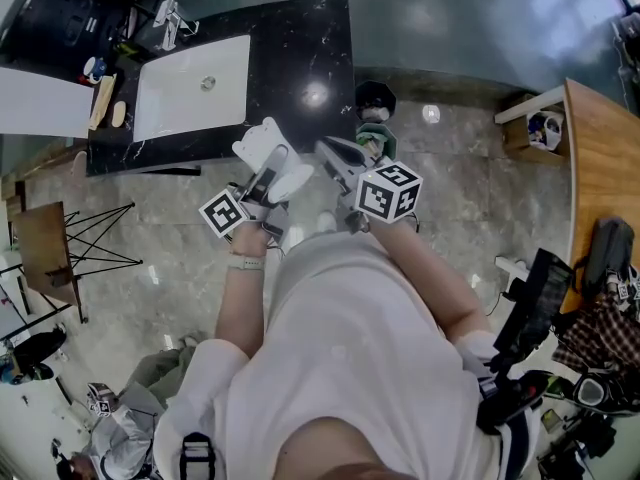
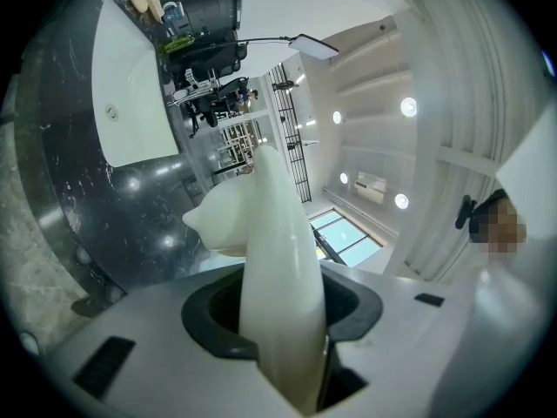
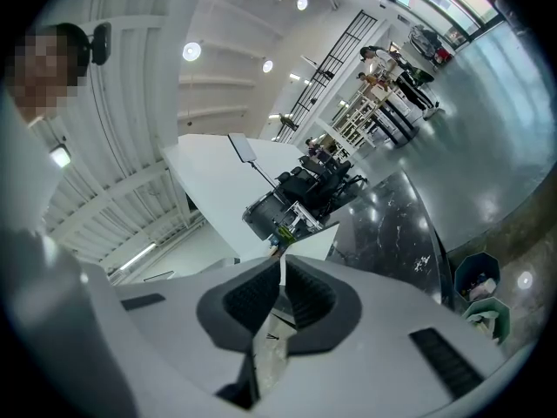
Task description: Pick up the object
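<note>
A white, glossy, smoothly moulded object (image 1: 262,144) is held in the air in front of the person, over the floor beside the black counter. My left gripper (image 1: 271,171) is shut on it. In the left gripper view the white object (image 2: 278,259) rises between the dark pads (image 2: 209,316) and fills the gap. My right gripper (image 1: 338,160) hovers just to the right of it. Its jaws are shut together with nothing between them, as the right gripper view shows around the right gripper (image 3: 280,273).
A black marble counter (image 1: 300,58) with a white sink (image 1: 190,90) and a faucet (image 1: 170,23) stands ahead. A black bin (image 1: 375,98) and a green bin (image 1: 376,138) sit on the stone floor by its corner. A wooden desk (image 1: 600,168) is at the right.
</note>
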